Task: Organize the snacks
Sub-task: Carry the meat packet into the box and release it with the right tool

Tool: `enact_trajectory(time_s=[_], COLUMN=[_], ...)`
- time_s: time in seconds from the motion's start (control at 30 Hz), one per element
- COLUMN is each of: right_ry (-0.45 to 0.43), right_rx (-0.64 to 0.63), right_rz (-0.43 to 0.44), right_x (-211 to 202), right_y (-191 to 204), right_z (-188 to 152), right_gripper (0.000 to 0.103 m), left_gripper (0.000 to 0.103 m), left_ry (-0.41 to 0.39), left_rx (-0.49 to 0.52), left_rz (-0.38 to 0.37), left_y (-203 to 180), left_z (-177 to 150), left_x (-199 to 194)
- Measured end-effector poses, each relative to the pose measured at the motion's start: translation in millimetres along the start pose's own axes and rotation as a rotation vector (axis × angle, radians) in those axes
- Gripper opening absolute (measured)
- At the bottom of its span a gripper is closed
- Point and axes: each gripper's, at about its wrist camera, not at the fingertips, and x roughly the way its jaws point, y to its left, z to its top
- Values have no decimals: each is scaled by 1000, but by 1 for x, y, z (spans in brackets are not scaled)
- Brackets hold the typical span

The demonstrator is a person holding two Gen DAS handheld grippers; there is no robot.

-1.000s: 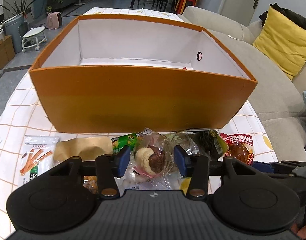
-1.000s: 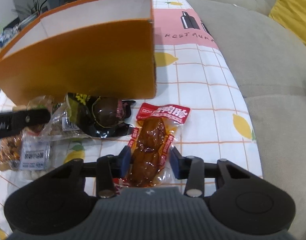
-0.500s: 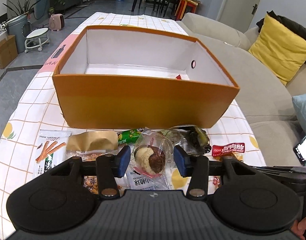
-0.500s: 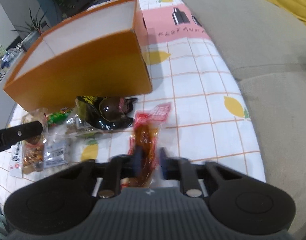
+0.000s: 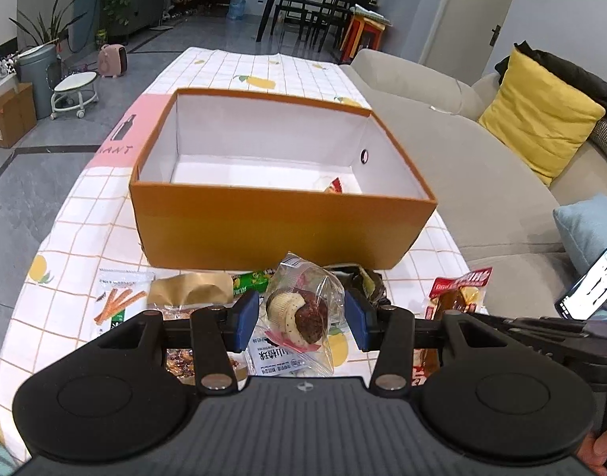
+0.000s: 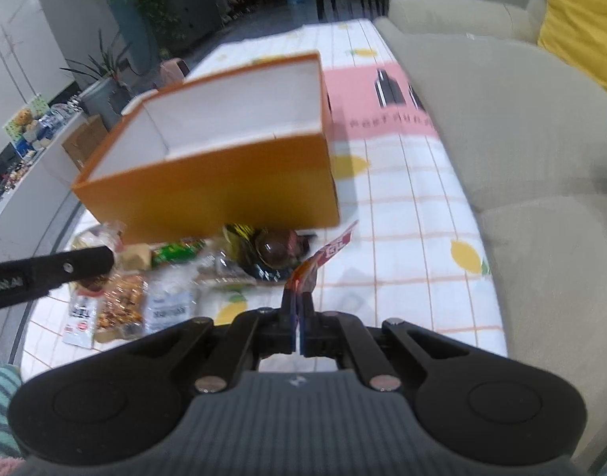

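An orange box [image 5: 283, 222] with a white inside stands open on the checked tablecloth [image 5: 85, 214]; a small red-wrapped snack [image 5: 334, 186] lies in its right near corner. My left gripper [image 5: 301, 319] is shut on a clear bag holding a cream-and-brown pastry [image 5: 299, 305], lifted in front of the box. My right gripper [image 6: 298, 305] is shut on a red packet of brown meat [image 6: 327, 252], which hangs edge-on above the table to the right of the orange box [image 6: 224, 194]. The same red packet [image 5: 460, 289] shows in the left wrist view.
Loose snacks lie before the box: a stick-snack pack [image 5: 116, 301], a brown pouch [image 5: 188, 287], a green pack [image 5: 251, 277], a dark packet [image 6: 271, 254]. A beige sofa [image 5: 482, 182] with a yellow cushion [image 5: 537, 115] borders the table's right edge. A phone [image 5: 589, 289] lies at right.
The right jaws closed on the red packet and lifted it off the table, turning it edge-on. Both grippers rose and pulled back; the left kept its pastry bag.
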Motion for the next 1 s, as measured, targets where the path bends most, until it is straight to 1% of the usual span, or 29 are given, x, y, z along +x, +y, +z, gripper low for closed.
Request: enact_trajectory(time_s=[0.13,0.3,0.53,0.77,0.9,1.0], right_ry=[-55,-128,-221,-293,-296,-275], right_rx=[-27,-44,-101,-162,-193,-214], right_rz=[10,29,47,50,47,44], right_x=[-22,-44,-58,-51,-35,-17], right_y=[6,11,22,36,43,49], right_z=[10,29,75,130,154,168], right_gripper=[0,0,0,0,0,0], left_gripper=[53,53,53,53,53,53], left_ry=[-19,-56,-101,-143,-136,-104], left_rx=[9,43,96,138,151,174], left_rz=[1,-10,-15,12,11,13], left_y=[-2,-7,-14,-18,-17,-18], left_z=[11,32,70,105,119,127], left_x=[-10,-20,-21,-15,-2,16])
